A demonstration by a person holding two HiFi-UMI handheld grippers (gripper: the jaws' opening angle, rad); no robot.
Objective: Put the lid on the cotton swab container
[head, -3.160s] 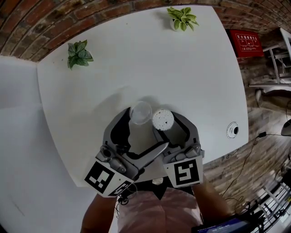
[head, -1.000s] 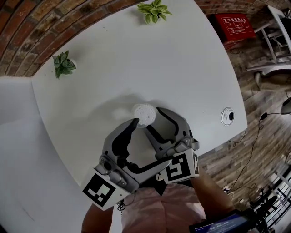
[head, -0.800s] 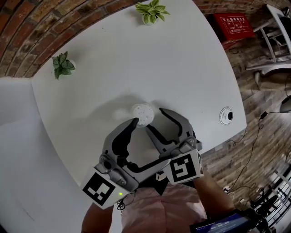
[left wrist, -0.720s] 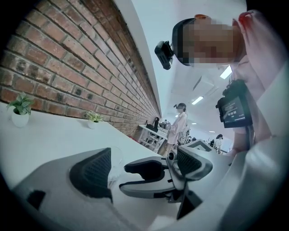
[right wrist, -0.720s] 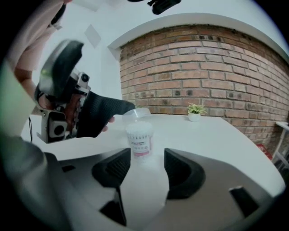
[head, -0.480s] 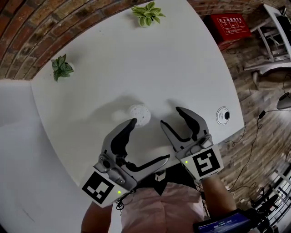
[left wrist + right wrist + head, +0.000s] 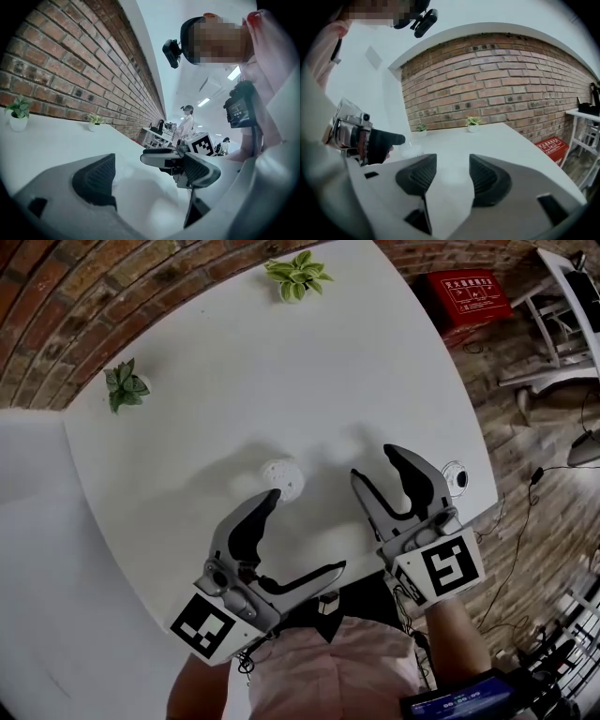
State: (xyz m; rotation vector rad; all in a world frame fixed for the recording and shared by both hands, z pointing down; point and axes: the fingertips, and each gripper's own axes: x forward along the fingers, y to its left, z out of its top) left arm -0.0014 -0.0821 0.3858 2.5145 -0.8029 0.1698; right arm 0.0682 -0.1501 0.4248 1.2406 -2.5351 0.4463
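The round cotton swab container [image 7: 281, 479] stands on the white table [image 7: 234, 371], and its top looks covered by the clear lid. My left gripper [image 7: 307, 531] is wide open, its upper fingertip right beside the container and nothing gripped. In the left gripper view the container [image 7: 123, 165] is a faint translucent shape next to the left pad [image 7: 96, 180]. My right gripper [image 7: 373, 463] hangs well to the right of the container, open and empty; its jaws have just closed a little. In the right gripper view the container [image 7: 412, 150] lies far left of the open pads [image 7: 419, 176].
Two small potted plants [image 7: 122, 385] [image 7: 295, 276] stand along the table's far edge by the brick wall. A round cable port [image 7: 457, 476] sits near the table's right edge, just past my right gripper. A red box [image 7: 469, 294] lies on the floor beyond.
Earlier the two grippers held the lid and the container side by side. Within the last second the right gripper has pulled away to the right and rolled. The left gripper has stayed put.
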